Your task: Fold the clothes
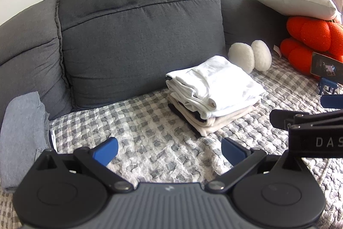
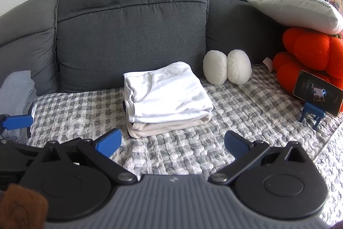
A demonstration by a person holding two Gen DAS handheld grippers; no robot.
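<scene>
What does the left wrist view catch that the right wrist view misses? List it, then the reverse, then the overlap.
Only the left wrist view: the right gripper's black body lettered "DAS".
Only the right wrist view: the whole phone on its blue stand, and a brown fuzzy sleeve.
Both: the folded stack, white garment topmost, the grey garment at left, two white plush balls, the checked cover.

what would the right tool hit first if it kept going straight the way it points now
Probably the folded clothes stack: the open right tool aims over the checked blanket toward it. Depth is unclear, so it could touch the blanket first.
</scene>
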